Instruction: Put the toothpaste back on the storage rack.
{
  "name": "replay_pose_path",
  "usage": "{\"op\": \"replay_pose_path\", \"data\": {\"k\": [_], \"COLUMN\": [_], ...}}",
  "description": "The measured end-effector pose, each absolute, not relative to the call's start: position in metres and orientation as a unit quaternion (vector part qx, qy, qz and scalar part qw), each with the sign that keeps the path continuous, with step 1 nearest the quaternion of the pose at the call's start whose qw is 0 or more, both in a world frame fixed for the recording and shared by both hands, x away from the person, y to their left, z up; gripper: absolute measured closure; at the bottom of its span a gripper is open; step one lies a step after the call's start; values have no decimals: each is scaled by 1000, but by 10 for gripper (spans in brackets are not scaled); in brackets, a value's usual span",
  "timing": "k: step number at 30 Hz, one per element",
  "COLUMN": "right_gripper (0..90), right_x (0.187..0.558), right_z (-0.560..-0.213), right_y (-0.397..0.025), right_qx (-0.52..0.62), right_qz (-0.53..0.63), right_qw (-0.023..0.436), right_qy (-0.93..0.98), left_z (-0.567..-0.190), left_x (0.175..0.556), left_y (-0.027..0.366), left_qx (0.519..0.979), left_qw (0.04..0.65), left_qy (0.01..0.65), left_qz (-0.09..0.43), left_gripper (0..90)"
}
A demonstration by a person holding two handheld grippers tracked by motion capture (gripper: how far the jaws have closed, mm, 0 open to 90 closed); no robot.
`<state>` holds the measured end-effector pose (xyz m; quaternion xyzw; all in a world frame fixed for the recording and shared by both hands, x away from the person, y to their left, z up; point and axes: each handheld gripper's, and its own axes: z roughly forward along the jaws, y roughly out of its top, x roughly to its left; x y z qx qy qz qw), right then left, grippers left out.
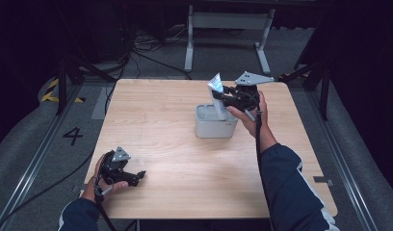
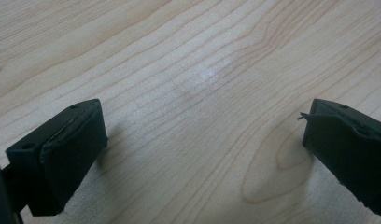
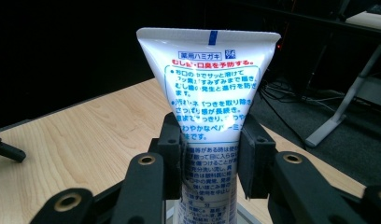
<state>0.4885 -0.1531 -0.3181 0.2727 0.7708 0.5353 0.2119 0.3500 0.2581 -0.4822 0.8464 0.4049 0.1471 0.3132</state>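
**Tube stands tall over the bin, right gripper pinching it at the waist**

Nearest the person, the left gripper [image 1: 121, 169] sits low at the front-left corner of the table [image 1: 151, 120], jaws spread wide with nothing between them. The left gripper view looks down on bare wood grain between its two black pads [image 2: 62, 154]. That hand is well apart from the action and, by my read, out of this play.

Move up the table and here is the contest. The grey bin [image 1: 215, 122] stands a little right of centre, open at the top. Directly above its far right part, the right gripper [image 1: 228, 98] has its jaws clamped on the toothpaste tube [image 1: 217, 94], one pad on each flat face. The right gripper view shows the pinch plainly: the pads [image 3: 172, 149] squeeze the tube [image 3: 208, 107] about mid-body, its flat crimped end up top, the printed text reading upright.

So the tube's long axis runs close to vertical, tilted slightly, crimp up, lower end pointing into the bin's mouth. Whether that lower end already rests on the bin's floor I cannot tell; the bin wall hides it. The bin lies straight below the grip, not off to a side.

The next move, up or down, looks to run along that same vertical line, with the right hand alone doing it. Beyond the table: dark floor, cables, a metal stand.
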Motion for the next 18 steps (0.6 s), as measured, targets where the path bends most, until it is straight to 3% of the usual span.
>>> {"op": "replay_pose_path", "data": {"k": [18], "right_gripper": [671], "right_x": [507], "right_z": [-333], "right_y": [-143], "right_qx": [281], "right_qz": [523], "right_qw": [207], "right_qy": [777], "left_z": [-483], "left_x": [350], "left_y": [258], "left_qx": [845], "left_qw": [315], "left_qy": [405], "left_qz": [149], "left_gripper": [2]}}
